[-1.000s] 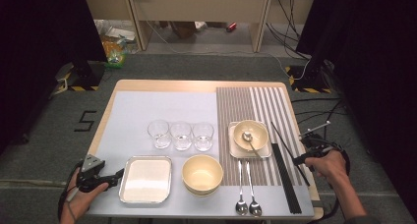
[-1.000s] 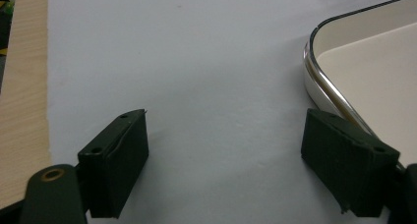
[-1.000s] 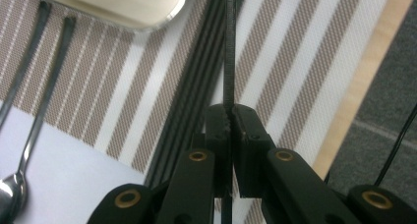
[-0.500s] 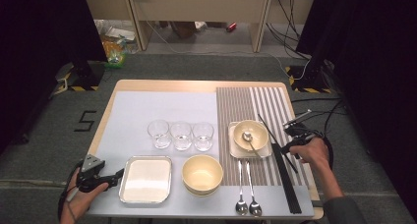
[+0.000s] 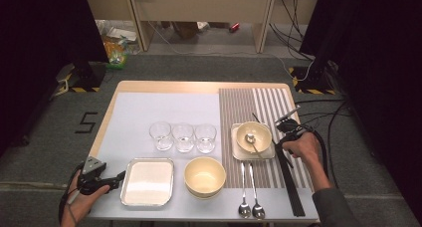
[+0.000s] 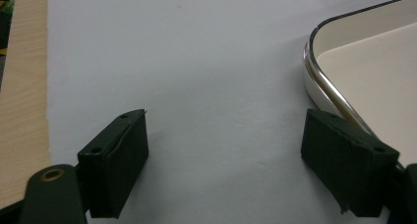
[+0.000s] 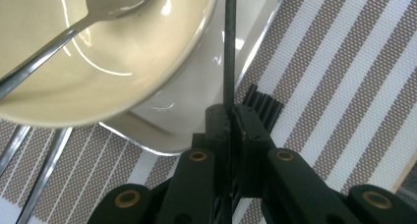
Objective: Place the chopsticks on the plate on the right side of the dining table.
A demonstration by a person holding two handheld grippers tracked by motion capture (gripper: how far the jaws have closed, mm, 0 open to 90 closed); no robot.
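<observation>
- The chopstick is a thin black stick clenched at its near end in the right gripper, whose jaws are pressed together on it with no gap.
- It hangs above the table at the right side of the striped mat, over the edge of the square plate and just beside the rim of the small bowl. I cannot tell whether it touches either.
- A second ago the right hand was lower down by the bundle of black chopsticks lying along the mat's right edge. It has since come up and inward toward the bowl, carrying this one stick. By my reading, the pick-up is done and a placement near the plate or bowl comes next.
- Its long axis runs straight out from the jaws, away from the person and angled toward the far left, passing the bowl on its right side. The free tip is out of the right gripper view, so I cannot say where it ends.
- A spoon rests in the small bowl, its handle leaning over the near rim.
- The left gripper has not moved. It rests low on the white sheet with its jaws spread wide and empty, just beside the corner of the metal tray.
</observation>
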